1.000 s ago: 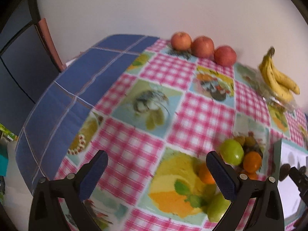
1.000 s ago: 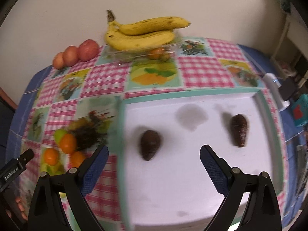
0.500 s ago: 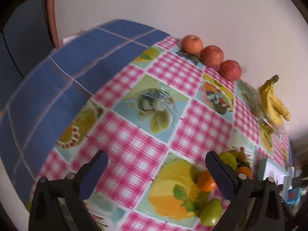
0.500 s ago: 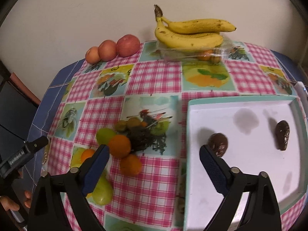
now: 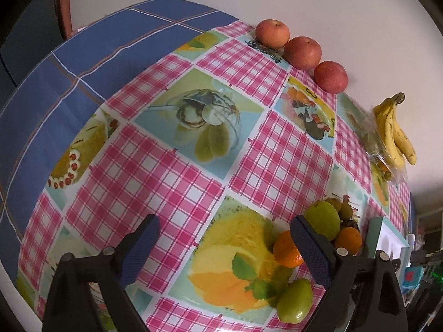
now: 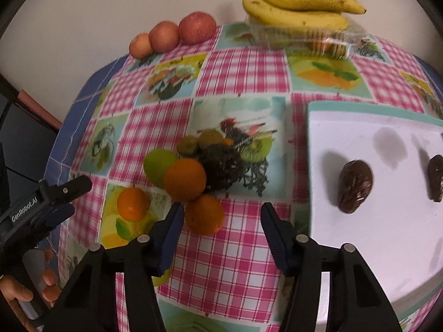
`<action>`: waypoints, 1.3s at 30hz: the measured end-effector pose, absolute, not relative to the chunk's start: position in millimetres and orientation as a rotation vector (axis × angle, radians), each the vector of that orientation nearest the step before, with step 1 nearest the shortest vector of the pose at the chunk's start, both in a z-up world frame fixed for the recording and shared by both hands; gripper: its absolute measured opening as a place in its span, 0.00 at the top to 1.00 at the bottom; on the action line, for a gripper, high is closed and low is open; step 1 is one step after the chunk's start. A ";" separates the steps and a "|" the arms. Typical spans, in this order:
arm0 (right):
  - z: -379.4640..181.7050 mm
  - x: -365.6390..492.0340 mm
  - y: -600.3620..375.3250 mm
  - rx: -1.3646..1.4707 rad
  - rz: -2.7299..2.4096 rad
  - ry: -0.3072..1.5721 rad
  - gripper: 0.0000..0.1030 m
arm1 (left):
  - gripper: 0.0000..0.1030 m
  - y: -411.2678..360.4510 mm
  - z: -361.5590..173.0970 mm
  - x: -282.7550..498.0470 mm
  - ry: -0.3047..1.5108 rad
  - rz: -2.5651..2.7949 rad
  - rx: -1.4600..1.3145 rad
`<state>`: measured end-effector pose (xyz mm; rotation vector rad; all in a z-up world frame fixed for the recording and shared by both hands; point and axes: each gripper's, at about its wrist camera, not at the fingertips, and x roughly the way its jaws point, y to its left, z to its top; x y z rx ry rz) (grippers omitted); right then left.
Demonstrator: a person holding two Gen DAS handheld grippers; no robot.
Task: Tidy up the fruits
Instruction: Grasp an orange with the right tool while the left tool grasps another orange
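Three oranges point(image 6: 185, 178) point(image 6: 204, 214) point(image 6: 133, 204), green fruits point(image 6: 157, 163) and small kiwis point(image 6: 187, 145) lie in a cluster on the checked tablecloth. My right gripper point(image 6: 221, 217) is open and empty just in front of the nearest orange. My left gripper point(image 5: 224, 233) is open and empty over the cloth, its right finger beside an orange point(image 5: 286, 251) and a green fruit point(image 5: 324, 218). Another green fruit point(image 5: 295, 301) lies near it. A white tray point(image 6: 387, 235) at right holds two dark avocados point(image 6: 354, 185) point(image 6: 436, 177).
Three red apples point(image 6: 171, 34) point(image 5: 301, 52) line the wall at the back. A banana bunch point(image 6: 299, 8) point(image 5: 393, 132) rests on a clear plastic box point(image 6: 313, 40). The table edge drops off at left. The left gripper body point(image 6: 41, 207) shows in the right wrist view.
My right gripper has swung left from over the tray to the fruit cluster and its fingers have narrowed. My left gripper has tilted and moved closer to the cloth.
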<state>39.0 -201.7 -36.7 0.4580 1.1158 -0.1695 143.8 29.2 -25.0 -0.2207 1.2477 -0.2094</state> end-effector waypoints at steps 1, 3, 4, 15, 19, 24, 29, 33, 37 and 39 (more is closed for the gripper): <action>-38.9 40.0 -200.6 0.462 -0.163 1.121 0.48 | 0.07 28.6 -24.8 143.8 1.247 -0.212 -0.220; -42.9 41.8 -197.1 0.461 -0.149 1.135 0.48 | 0.07 27.1 -24.9 143.6 1.248 -0.218 -0.219; -44.2 42.5 -195.5 0.457 -0.144 1.139 0.49 | 0.07 26.1 -25.4 143.5 1.250 -0.220 -0.218; -50.3 43.9 -192.4 0.469 -0.118 1.145 0.64 | 0.07 17.0 -27.7 142.5 1.265 -0.246 -0.218; -47.9 40.7 -196.3 0.476 -0.120 1.139 0.66 | 0.07 9.2 -27.6 139.9 1.274 -0.276 -0.219; -47.4 37.7 -200.7 0.481 -0.132 1.139 0.66 | 0.11 -1.5 -28.4 137.2 1.283 -0.301 -0.194; -46.2 35.1 -204.9 0.469 -0.147 1.139 0.66 | 0.12 -6.0 -31.4 136.2 1.301 -0.322 -0.206; -46.3 33.0 -208.9 0.472 -0.166 1.140 0.66 | 0.18 -12.6 -36.3 134.6 1.322 -0.344 -0.208; -45.0 32.1 -211.1 0.453 -0.185 1.143 0.66 | 0.28 -18.6 -42.5 133.4 1.346 -0.372 -0.226; -46.4 31.5 -212.4 0.468 -0.181 1.143 0.66 | 0.33 -20.5 -45.7 133.0 1.357 -0.382 -0.237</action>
